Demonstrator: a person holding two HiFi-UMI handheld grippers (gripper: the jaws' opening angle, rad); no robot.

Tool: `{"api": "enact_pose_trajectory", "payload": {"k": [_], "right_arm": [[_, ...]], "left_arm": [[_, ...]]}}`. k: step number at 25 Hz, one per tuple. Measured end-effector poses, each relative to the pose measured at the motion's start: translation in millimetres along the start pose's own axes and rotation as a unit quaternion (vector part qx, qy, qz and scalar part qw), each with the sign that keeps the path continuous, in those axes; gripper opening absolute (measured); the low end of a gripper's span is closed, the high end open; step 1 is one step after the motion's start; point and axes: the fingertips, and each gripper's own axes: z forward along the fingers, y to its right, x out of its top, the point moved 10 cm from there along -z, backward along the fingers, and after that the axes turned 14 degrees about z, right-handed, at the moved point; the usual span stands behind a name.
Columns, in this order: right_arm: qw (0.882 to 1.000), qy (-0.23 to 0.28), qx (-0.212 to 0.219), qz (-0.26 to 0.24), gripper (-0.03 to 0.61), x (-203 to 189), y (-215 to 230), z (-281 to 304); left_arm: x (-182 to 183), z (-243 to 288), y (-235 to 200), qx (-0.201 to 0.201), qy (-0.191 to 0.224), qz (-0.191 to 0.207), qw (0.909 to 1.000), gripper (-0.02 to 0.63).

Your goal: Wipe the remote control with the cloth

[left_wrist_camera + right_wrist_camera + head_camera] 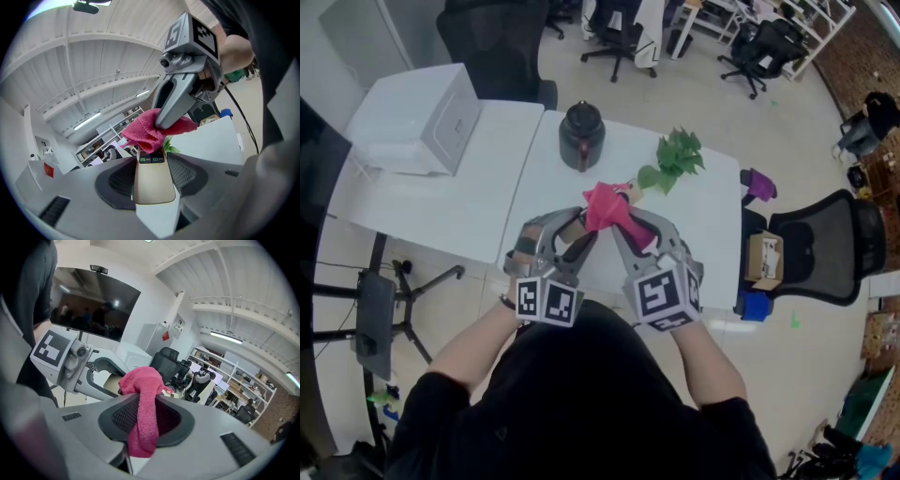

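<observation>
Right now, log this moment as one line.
left gripper: shut on remote | right gripper: shut on cloth | cloth: over remote's far end

Pink cloth (144,132) bunched on beige remote ctrl (153,183) tip

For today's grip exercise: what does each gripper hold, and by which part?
The left gripper holds the remote control by the sides of its plain, button-free end; the right gripper holds the pink cloth by a narrow fold.

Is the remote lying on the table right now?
No, the left gripper holds the remote between its jaws, with the cloth on its far end.
</observation>
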Motion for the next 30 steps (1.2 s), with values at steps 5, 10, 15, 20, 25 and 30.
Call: {"api": "enact_pose_trajectory", "payload": {"k": [5,10,15,20,25,30], "right_arm": [[0.999,-0.001,-0.046,0.028,0.086,-4,29,-5],[0.996,0.002,-0.077,0.044,0.086,-3,49,-13],[0.993,0.060,-0.061,0.075,0.086,4,50,-24],[0.973,0.145,0.001,0.181,0.086,-6,49,-33],[0.948,0.167,0.083,0.257,0.086,-19,27,-23],[0.931,0.155,0.154,0.293,0.086,-28,9,-6]], "left_arm": [[0,-1,2,-0.002,0.002,0.001,1.0000,0.210],[0,-2,3,-0.004,0.004,-0.001,1.0000,0.210],[-12,2,-9,-0.026,0.033,-0.142,0.9890,0.210],[-47,9,-33,-0.094,0.140,-0.510,0.8434,0.210],[-65,14,-40,-0.124,0.272,-0.718,0.6283,0.210],[-62,19,-40,-0.149,0.330,-0.775,0.5179,0.210]]}}
